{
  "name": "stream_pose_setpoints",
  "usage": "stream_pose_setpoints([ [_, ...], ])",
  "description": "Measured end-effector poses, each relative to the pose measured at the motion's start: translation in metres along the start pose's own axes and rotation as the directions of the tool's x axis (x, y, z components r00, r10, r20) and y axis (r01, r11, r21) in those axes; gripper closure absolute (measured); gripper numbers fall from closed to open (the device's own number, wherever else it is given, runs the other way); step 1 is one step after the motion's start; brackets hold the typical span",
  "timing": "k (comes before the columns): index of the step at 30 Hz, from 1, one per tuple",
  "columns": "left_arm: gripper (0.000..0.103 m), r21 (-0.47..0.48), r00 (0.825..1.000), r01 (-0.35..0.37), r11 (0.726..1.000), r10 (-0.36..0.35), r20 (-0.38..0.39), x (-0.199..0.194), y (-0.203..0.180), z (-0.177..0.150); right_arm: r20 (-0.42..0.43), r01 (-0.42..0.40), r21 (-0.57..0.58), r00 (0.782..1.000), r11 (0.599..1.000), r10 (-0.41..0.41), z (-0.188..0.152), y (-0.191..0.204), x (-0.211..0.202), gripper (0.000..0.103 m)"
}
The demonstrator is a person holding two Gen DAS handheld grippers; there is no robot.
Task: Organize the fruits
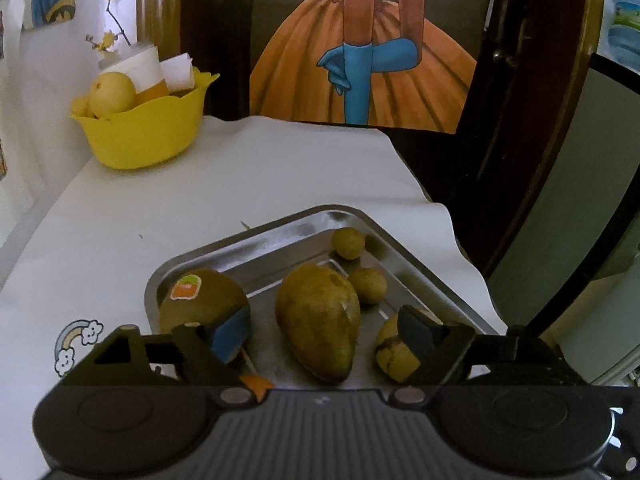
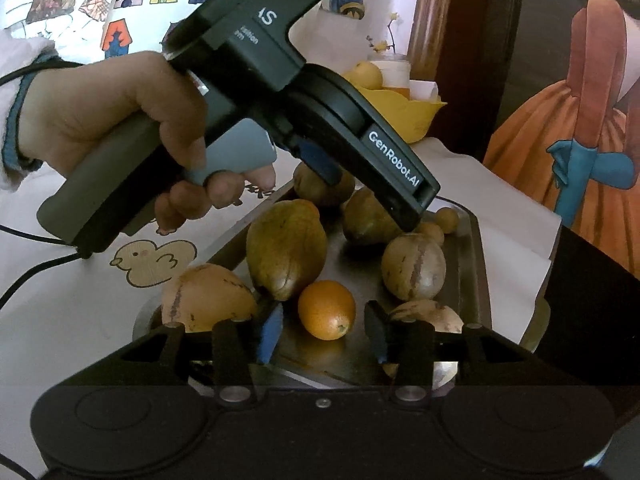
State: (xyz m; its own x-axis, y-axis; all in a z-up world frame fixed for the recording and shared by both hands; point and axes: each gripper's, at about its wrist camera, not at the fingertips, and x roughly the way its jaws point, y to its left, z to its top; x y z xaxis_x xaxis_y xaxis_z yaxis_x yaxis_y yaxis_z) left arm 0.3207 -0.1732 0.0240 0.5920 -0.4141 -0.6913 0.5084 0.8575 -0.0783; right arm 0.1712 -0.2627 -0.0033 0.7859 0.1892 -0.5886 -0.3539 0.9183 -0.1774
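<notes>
Right gripper (image 2: 322, 334), fingers spread, flanks the orange (image 2: 326, 309) at lower centre; left gripper (image 1: 324, 334), also spread, straddles the pear (image 1: 320, 320) in the tray (image 1: 256, 236).

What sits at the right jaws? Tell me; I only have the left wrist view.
Observer: The right gripper has its jaws open on either side of a small round orange, with gaps on both sides.
Operator: Name what lies left of that orange.
Observer: A tan striped oval fruit, at the near left corner of the steel tray.
Operator: Report anything on the cover beside the tray.
Observer: A yellow duck sticker is on the white table cover, left of the tray.
</notes>
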Motion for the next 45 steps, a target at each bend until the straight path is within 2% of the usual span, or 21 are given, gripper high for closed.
stream_pose_setpoints([
  [8,0.005,-0.027,0.999,-0.015,1.000,0.016,0.044,-0.021,-0.001,0.002,0.021,0.011,0.011,1.000,1.000,-0.012,0.000,0.002,-0.014,0.047],
  [13,0.002,-0.057,0.997,-0.026,0.998,0.030,0.071,-0.037,0.001,0.000,0.051,0.034,0.041,0.998,0.999,-0.036,0.001,0.001,-0.029,0.032],
  [25,0.001,-0.148,0.988,-0.048,0.988,0.068,0.139,-0.083,0.005,-0.015,0.100,0.043,0.111,0.993,0.993,-0.054,0.001,0.003,-0.062,0.013],
  [29,0.001,-0.171,0.983,-0.064,0.983,0.091,0.158,-0.098,0.003,-0.023,0.115,0.042,0.130,0.992,0.991,-0.058,0.000,0.007,-0.070,0.009],
  [38,0.001,-0.148,0.969,-0.093,0.985,0.124,0.213,-0.132,-0.007,-0.036,0.133,0.063,0.162,0.987,0.985,-0.085,-0.008,0.010,-0.090,0.006],
  [45,0.001,-0.185,0.961,-0.096,0.978,0.140,0.238,-0.153,-0.008,-0.053,0.159,0.077,0.200,0.981,0.977,-0.110,-0.012,0.011,-0.108,0.001],
])
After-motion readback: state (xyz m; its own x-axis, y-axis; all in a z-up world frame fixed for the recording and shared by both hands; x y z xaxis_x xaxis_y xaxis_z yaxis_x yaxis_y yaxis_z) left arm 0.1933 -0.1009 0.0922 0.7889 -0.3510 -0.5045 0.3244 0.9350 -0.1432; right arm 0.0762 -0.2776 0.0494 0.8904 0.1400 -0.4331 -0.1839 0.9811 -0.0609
